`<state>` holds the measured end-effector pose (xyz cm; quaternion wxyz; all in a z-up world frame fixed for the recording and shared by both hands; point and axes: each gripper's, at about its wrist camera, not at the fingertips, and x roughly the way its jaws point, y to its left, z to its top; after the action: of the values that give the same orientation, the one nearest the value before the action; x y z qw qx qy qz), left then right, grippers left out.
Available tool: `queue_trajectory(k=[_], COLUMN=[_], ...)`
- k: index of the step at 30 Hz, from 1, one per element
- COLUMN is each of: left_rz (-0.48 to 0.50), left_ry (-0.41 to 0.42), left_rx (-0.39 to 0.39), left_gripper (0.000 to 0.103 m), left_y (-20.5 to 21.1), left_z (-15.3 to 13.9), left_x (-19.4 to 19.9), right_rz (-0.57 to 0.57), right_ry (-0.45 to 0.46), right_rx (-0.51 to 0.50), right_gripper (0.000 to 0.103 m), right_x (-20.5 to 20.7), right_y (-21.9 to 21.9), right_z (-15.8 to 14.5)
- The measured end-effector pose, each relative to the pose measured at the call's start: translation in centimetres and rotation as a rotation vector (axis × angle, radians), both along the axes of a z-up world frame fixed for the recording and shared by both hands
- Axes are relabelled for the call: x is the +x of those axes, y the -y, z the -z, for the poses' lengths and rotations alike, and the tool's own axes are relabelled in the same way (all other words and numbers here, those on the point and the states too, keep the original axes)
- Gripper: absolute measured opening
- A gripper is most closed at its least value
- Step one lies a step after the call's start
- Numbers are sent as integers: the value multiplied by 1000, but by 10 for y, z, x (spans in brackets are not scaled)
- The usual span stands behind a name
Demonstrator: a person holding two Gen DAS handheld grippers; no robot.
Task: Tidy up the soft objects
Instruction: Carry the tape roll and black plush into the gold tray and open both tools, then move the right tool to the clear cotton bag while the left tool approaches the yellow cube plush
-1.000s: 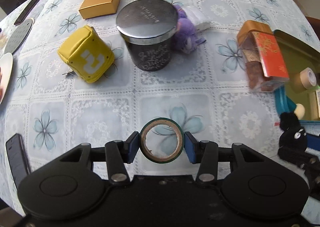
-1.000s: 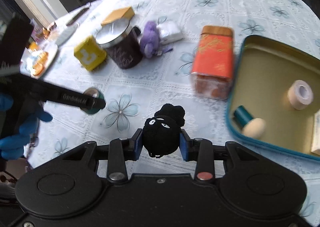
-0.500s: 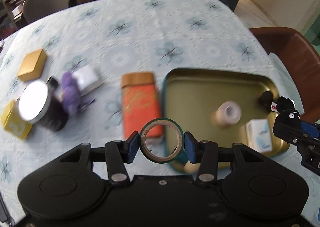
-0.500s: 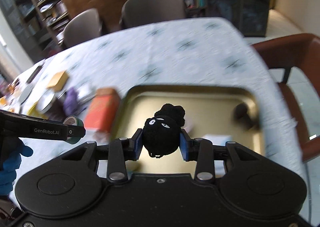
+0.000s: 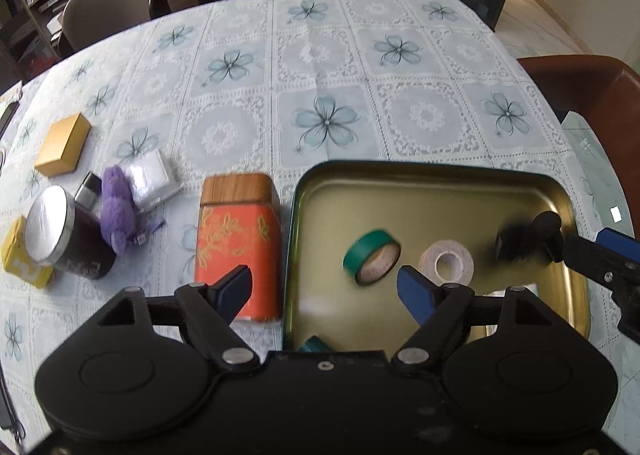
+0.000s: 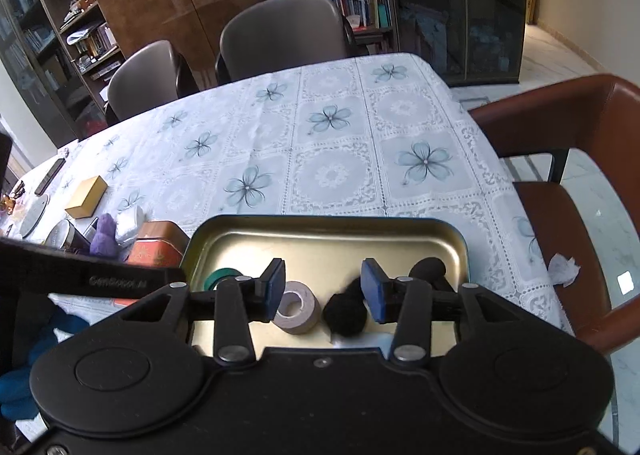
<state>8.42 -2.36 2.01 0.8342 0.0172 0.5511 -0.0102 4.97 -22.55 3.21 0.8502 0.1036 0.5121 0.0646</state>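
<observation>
Since both sets of jaws are spread wide with nothing between them, this looks like the drop-off step: the left gripper (image 5: 324, 289) hangs over the near rim of the gold tray (image 5: 432, 183), and the green tape roll (image 5: 372, 262) sits tilted in the middle of the frame, blurred, so I can't tell if it's settled. In the right wrist view, the right gripper (image 6: 323, 289) is empty too, with the black plush (image 6: 345, 313) lying in the tray just below its pads, right beside the beige tape roll (image 6: 298, 311). My guess is the next soft thing is the purple plush (image 5: 116, 211) at the left of the left view, wedged between the dark jar (image 5: 64, 233) and a white packet (image 5: 152, 177). Reaching it means swinging past the orange tin (image 5: 236, 239), which stands tight against the tray's left wall, so not much room there. The upper half of the tablecloth (image 5: 320, 55) is wide open for manoeuvring.
</observation>
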Motion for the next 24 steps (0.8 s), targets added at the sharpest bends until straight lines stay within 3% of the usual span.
queue_trajectory(k=[13, 24], left_rz=[-14, -27], left_ry=[-99, -119], left_rx=[3, -37], left_gripper=[81, 84], left_y=[-14, -73], left_z=[19, 26], left_x=[-21, -44], right_rz=[-6, -49], right_ry=[-81, -96], right_rx=[0, -40], right_gripper=[48, 48], right_x=[-16, -24], right_y=[-5, -70], right_z=[13, 9])
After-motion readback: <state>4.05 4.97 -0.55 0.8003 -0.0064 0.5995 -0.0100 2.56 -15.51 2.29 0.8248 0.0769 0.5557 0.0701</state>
